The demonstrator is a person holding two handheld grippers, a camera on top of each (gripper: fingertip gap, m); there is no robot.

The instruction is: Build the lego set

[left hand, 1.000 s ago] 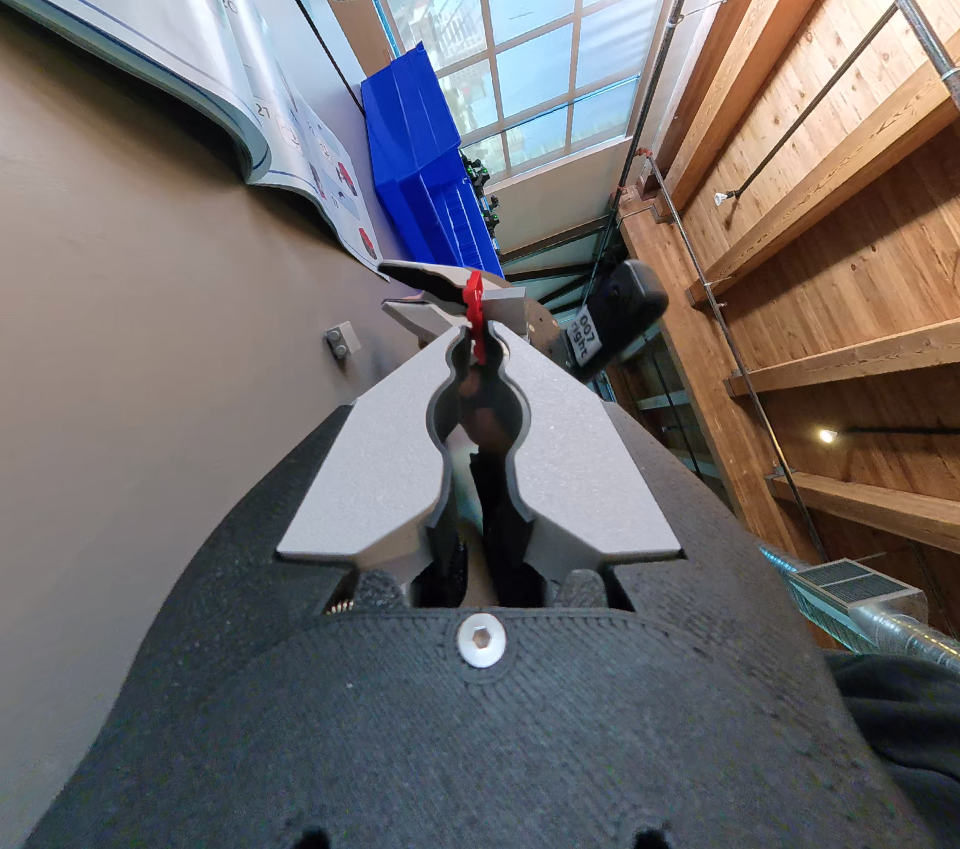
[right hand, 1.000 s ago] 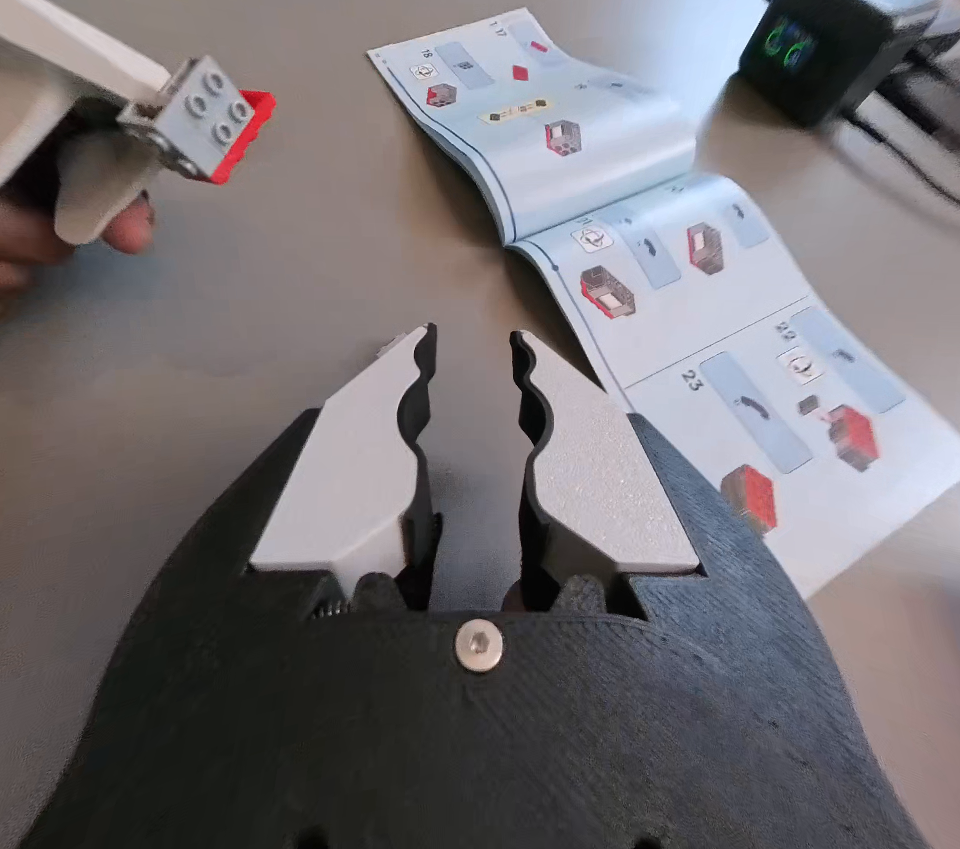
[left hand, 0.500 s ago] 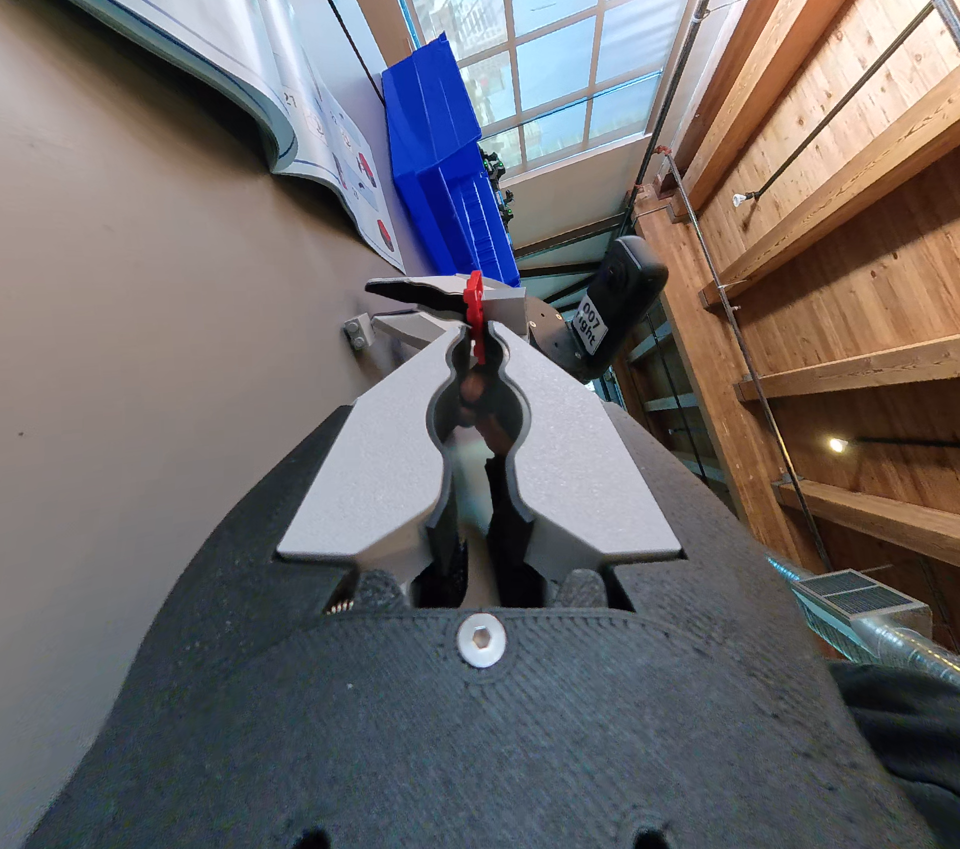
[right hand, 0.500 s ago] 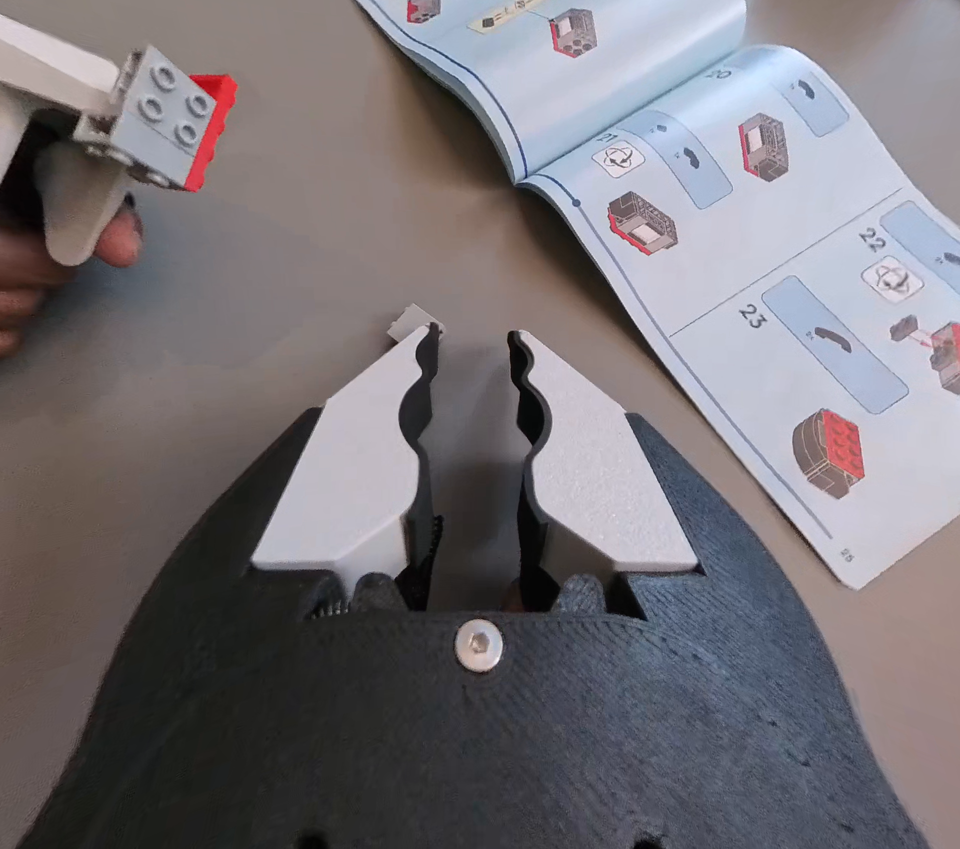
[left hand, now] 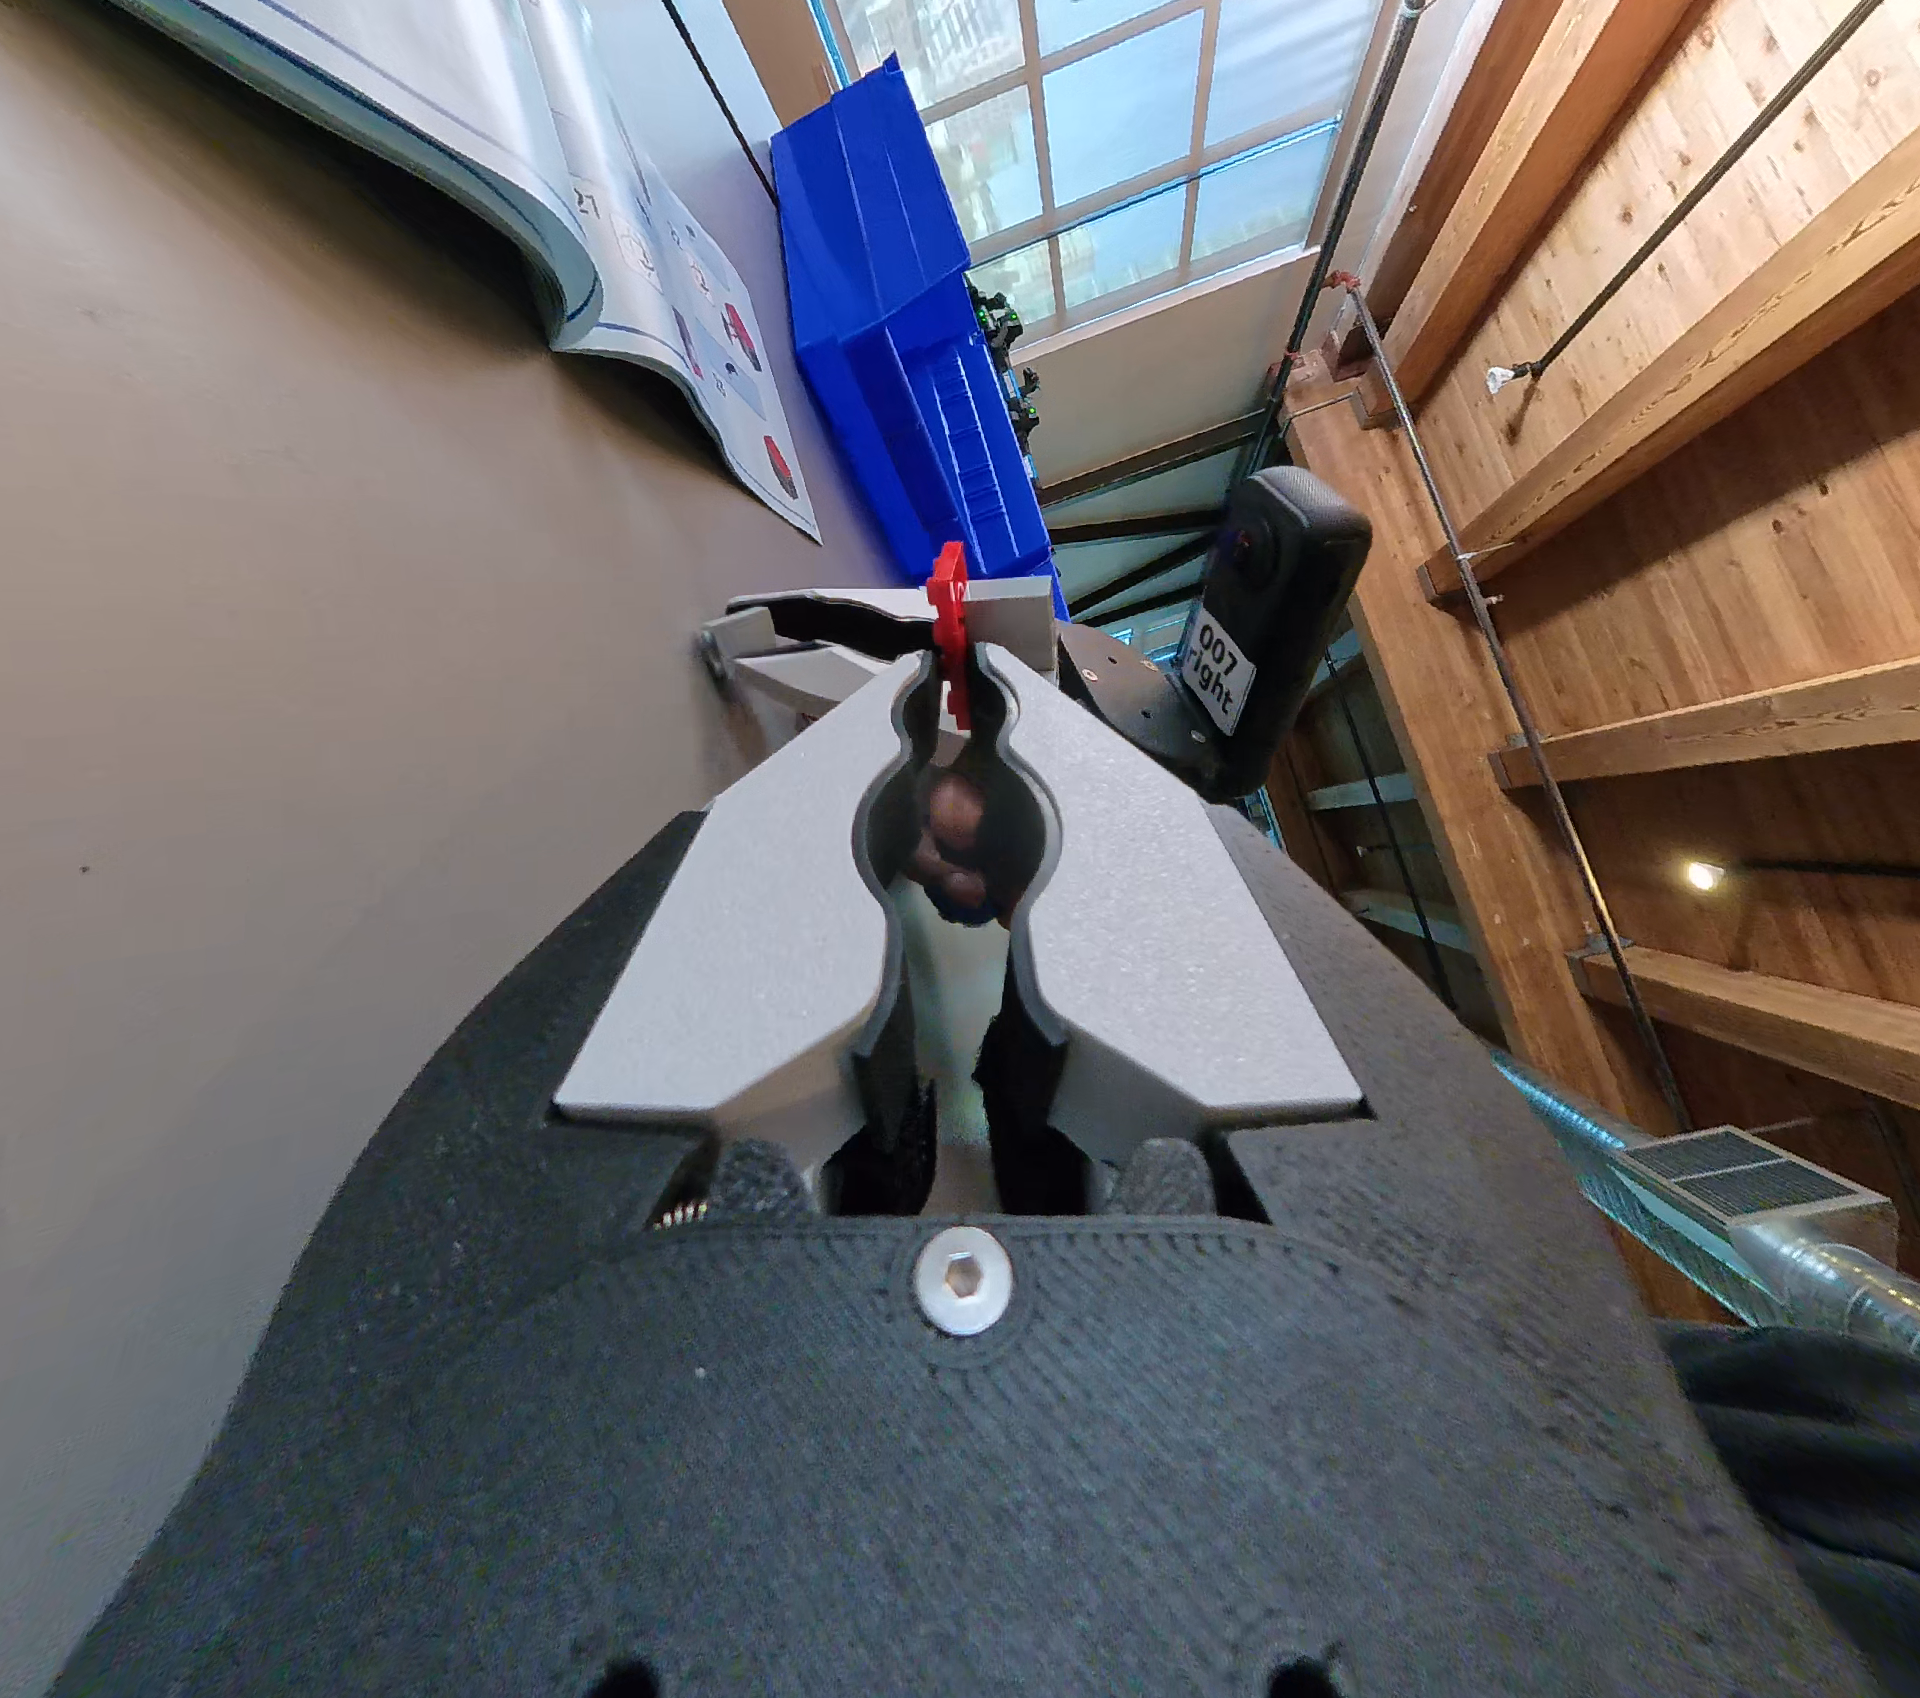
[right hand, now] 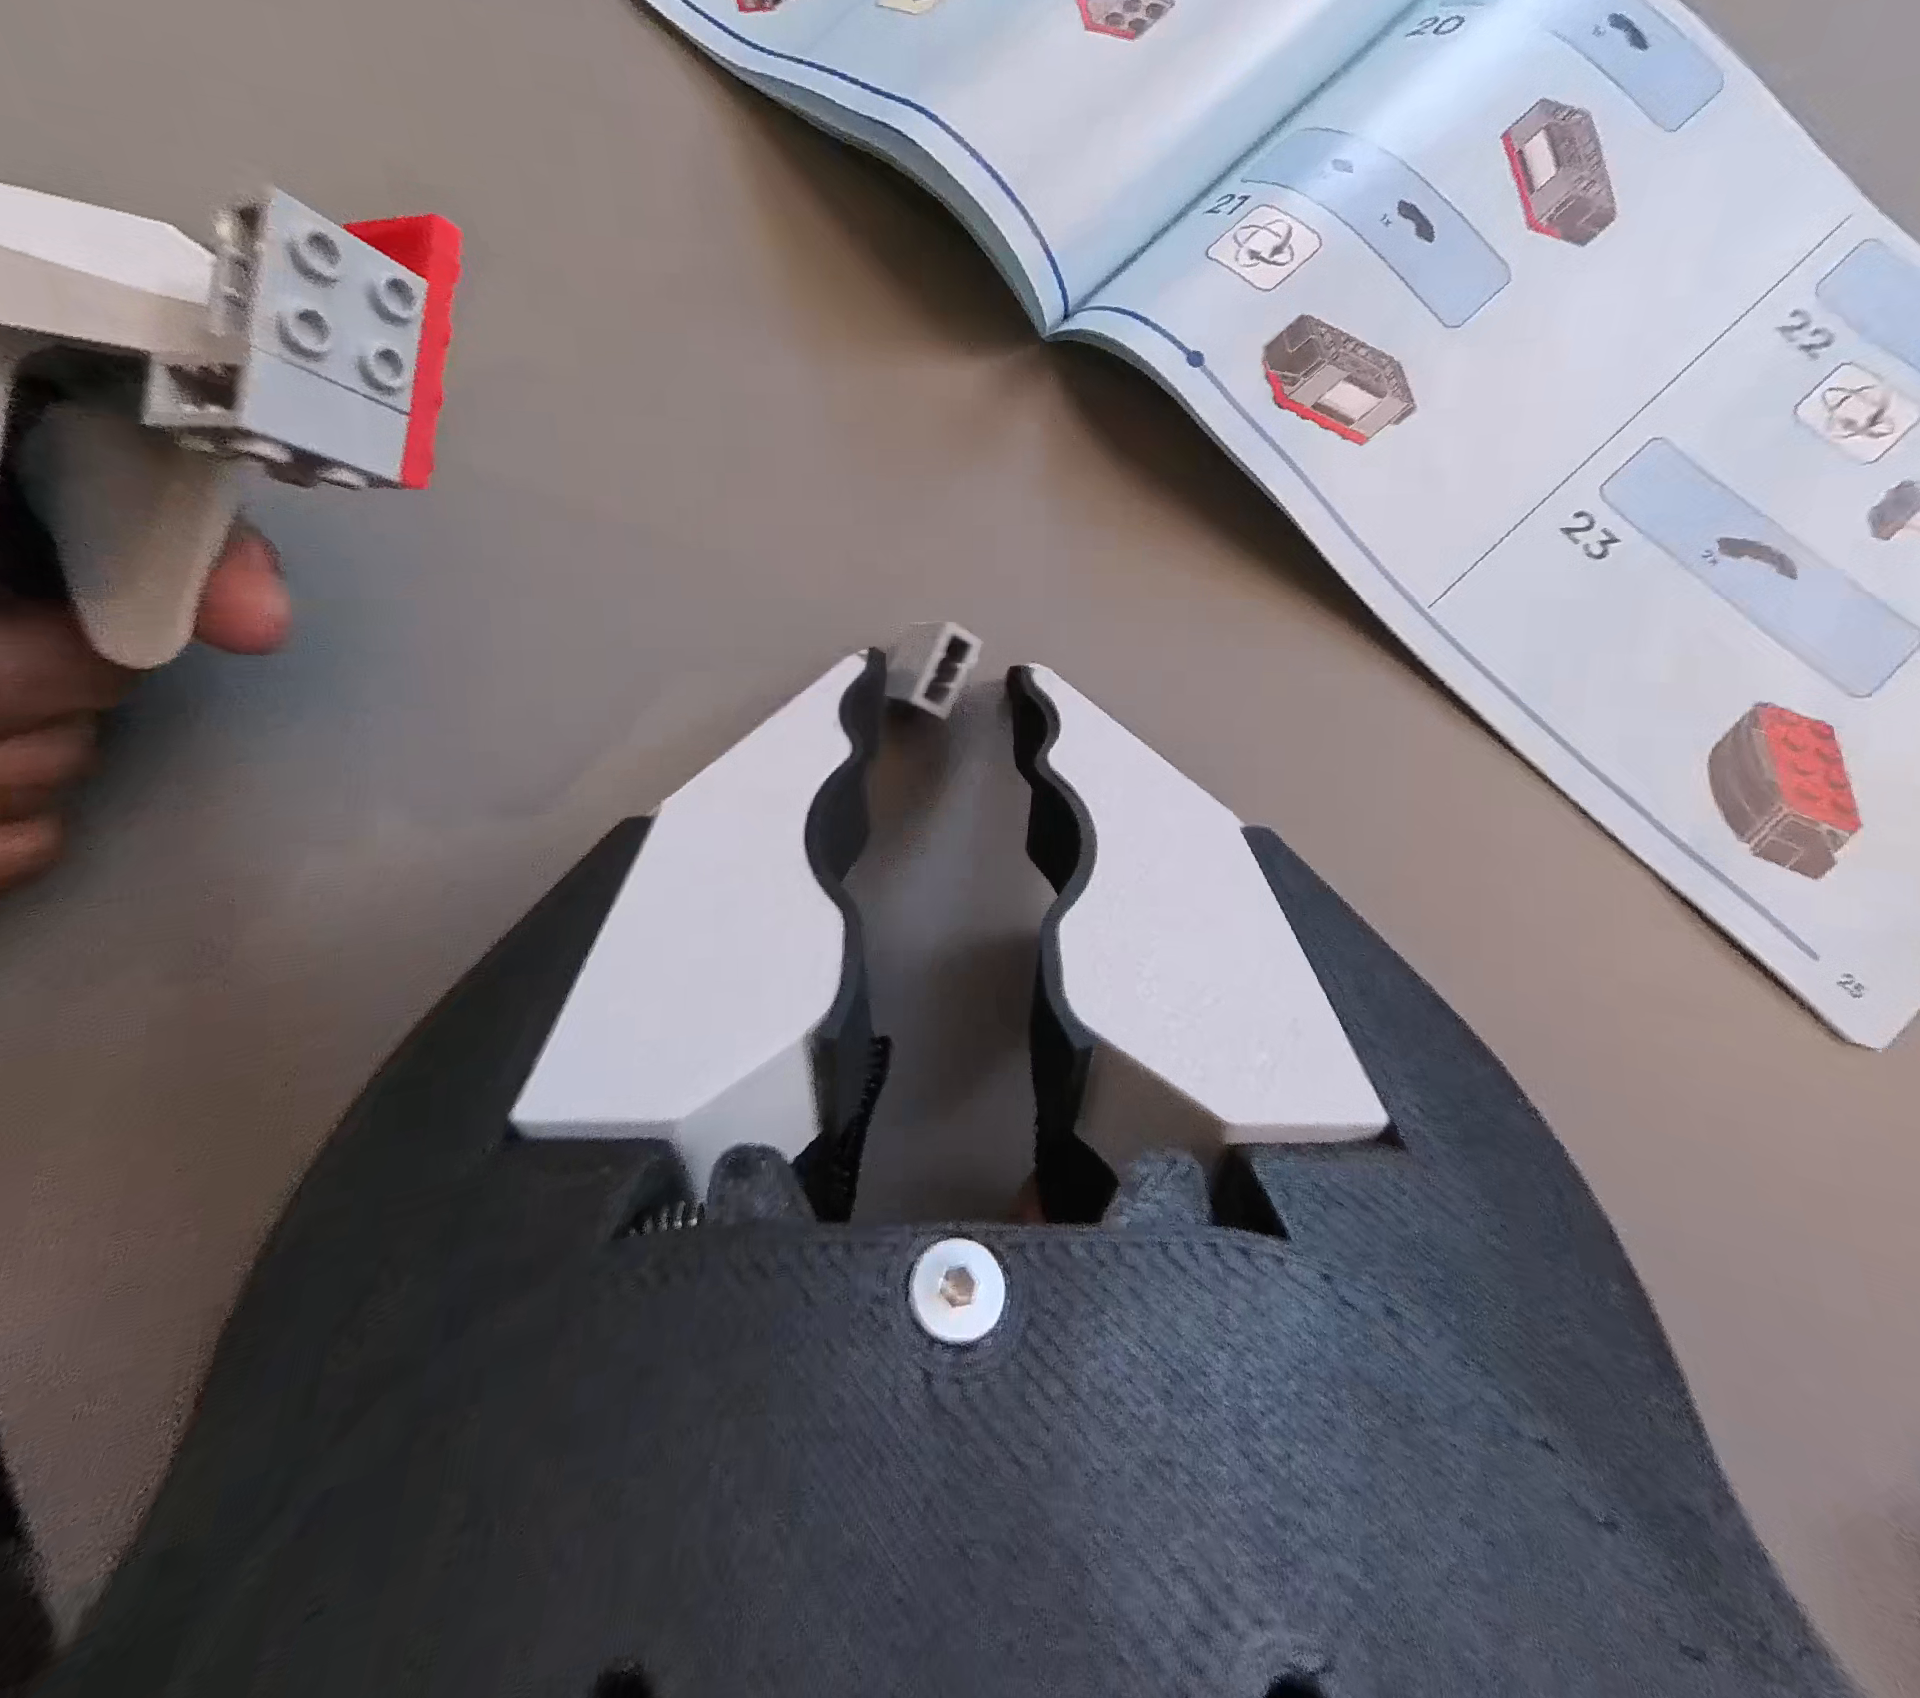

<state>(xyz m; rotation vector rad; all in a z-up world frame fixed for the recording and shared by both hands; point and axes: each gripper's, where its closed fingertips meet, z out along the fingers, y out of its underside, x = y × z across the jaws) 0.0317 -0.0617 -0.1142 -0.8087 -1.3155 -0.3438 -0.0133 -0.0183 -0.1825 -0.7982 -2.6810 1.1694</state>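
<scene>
Since half a second ago my right gripper (right hand: 940, 677) has closed in on the small grey piece (right hand: 933, 663) — it now sits right at my fingertips, where before it only peeked out past the left one. Right jaws released, spread apart, with the piece lying on the desk (right hand: 623, 526) between the tips, nearer the left tip; contact I cannot tell.

Left gripper (left hand: 954, 669) — clenched on the grey-and-red assembly (right hand: 348, 344). From the left wrist view only its red plate (left hand: 950, 630) shows edge-on between the tips. From the right wrist view it hangs in the air above the desk's left side, grey studs facing the camera, red plate on its far side. A hand (right hand: 62, 682) shows below that gripper.

Writing: instruction booklet (right hand: 1403, 214) lies open toward the desk's far right, printed with step numbers and brick diagrams. A white sticker (left hand: 1216, 690) with printed characters sits on the black camera (left hand: 1283, 609) of the right gripper.

Blue bins (left hand: 899, 318) stand beyond the booklet at the desk's far edge.
</scene>
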